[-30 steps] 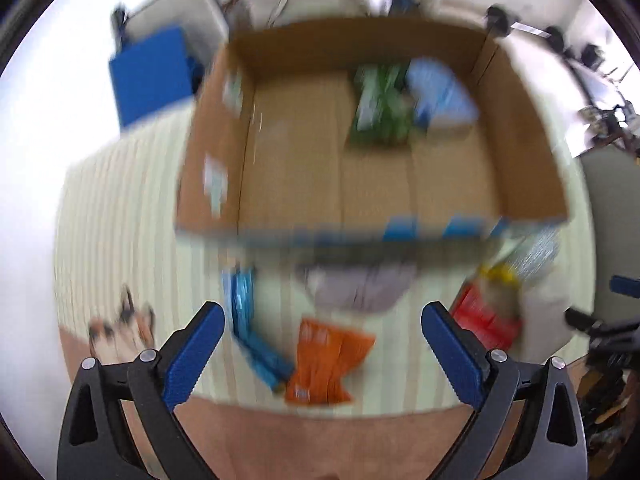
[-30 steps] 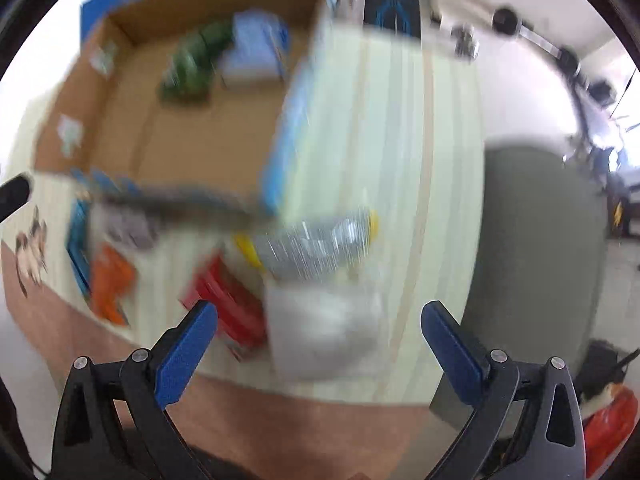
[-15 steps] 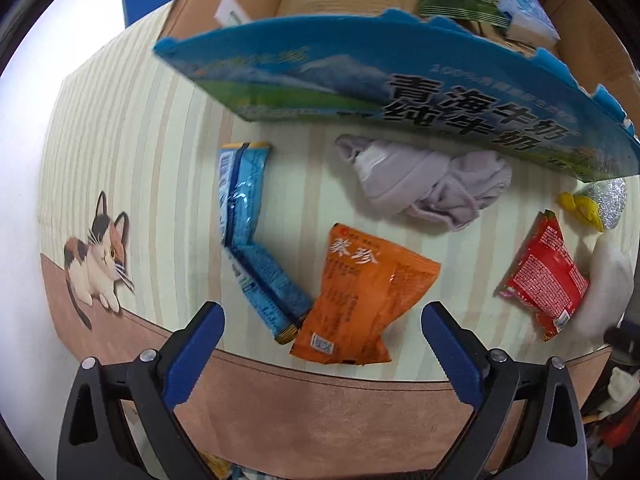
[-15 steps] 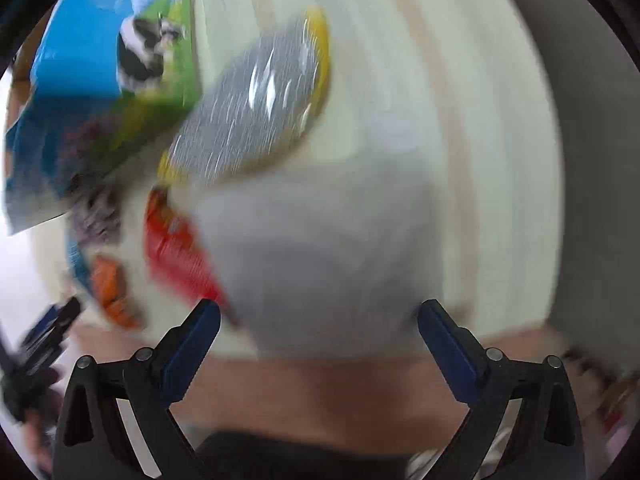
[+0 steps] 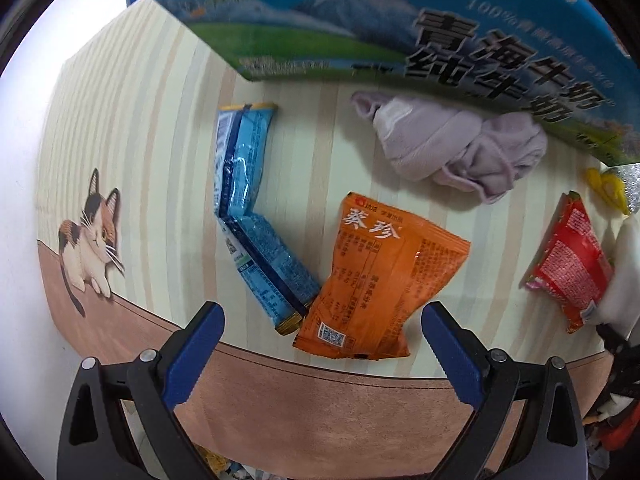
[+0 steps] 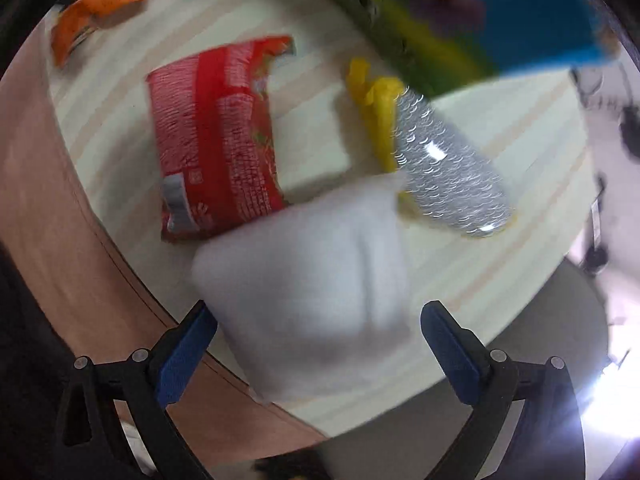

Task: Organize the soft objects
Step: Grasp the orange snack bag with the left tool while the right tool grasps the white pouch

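Observation:
My left gripper (image 5: pixel 320 344) is open just above an orange snack packet (image 5: pixel 380 280) lying near the table's front edge. A blue packet (image 5: pixel 248 208) lies to its left, a crumpled lilac cloth (image 5: pixel 452 148) behind it, a red packet (image 5: pixel 568 268) to the right. My right gripper (image 6: pixel 316 344) is open, its fingers on either side of a white soft pad (image 6: pixel 312 280). The red packet (image 6: pixel 216 132) and a silver-and-yellow pouch (image 6: pixel 440 156) lie just beyond the pad.
A printed carton box (image 5: pixel 400 28) stands at the back of the striped mat (image 5: pixel 132 120), its wall overhanging the cloth. The box wall (image 6: pixel 460 16) also fills the top of the right wrist view. A brown border (image 5: pixel 320 400) marks the table's front edge.
Both grippers have dropped from above the box down to the table. The left one now hovers at the orange packet, the right one straddles the white pad. Both stay open.

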`<state>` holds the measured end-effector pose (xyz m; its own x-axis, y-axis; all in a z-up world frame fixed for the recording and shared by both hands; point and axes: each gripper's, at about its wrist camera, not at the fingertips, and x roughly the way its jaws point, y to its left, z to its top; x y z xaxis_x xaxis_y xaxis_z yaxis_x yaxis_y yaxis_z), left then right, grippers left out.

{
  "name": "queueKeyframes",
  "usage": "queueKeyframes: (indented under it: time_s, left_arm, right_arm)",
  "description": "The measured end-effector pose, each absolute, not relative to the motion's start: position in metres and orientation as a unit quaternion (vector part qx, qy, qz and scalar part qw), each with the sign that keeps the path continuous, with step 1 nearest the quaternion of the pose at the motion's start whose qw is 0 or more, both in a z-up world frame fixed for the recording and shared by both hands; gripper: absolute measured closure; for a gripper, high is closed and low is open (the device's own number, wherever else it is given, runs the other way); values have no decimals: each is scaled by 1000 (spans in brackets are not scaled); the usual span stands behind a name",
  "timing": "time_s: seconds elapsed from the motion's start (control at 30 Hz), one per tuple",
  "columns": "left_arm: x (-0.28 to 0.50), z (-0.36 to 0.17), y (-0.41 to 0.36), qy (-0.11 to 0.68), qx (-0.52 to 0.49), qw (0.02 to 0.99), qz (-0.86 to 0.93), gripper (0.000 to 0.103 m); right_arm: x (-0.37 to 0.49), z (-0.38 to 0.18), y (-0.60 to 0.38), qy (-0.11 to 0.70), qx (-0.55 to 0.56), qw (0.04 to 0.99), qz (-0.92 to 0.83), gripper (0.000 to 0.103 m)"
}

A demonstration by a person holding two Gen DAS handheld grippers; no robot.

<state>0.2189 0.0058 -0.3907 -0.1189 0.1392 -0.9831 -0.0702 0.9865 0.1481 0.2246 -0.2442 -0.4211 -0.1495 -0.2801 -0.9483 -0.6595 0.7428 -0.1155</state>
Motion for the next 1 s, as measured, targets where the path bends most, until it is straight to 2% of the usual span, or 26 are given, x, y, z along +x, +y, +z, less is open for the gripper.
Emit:
queueKeyframes:
  time_s: [0.1,0.23,0.27,0.33,0.37,0.4,0.47,0.6,0.67,0.77,1.0]
  left_arm:
    - [219,-394,6,742,19,667,67,2]
    - [223,-401,-1,743,27,667,45,2]
    - [224,-404,-4,743,31,667,41,8]
    - [227,-412,-9,749,35,661,27,21]
    - [228,-416,-11,752,37,658,21,38]
    - [229,-420,-12,756,37,653,15,48]
    - [230,-426,-14,759,49,649,16,55]
    - [227,-422,-11,759,20,651,13,59]
    - [222,-422,-8,760,9,649,10,59]
    - [211,-433,-10,767,4,641,8,57]
    - [208,-447,-10,766,7,642,8,58]
  right_arm:
    - [234,-415,-277,791,-154,586,91,11]
    - [220,-413,-320,822,49,566,43,11]
    - [214,-411,-328,819,89,565,41,10]
    - [209,-406,-338,811,98,575,39,9]
    - [207,-404,-341,804,90,587,33,5]
    - [211,-398,-340,796,84,599,26,4]
    - [220,-397,-342,790,94,606,22,4]
    - [215,-399,-350,785,117,609,5,5]
    - [210,-393,-352,779,128,614,-5,11]
    - [219,-392,-347,781,141,608,6,12]
    - [213,-395,-326,778,45,626,38,10]
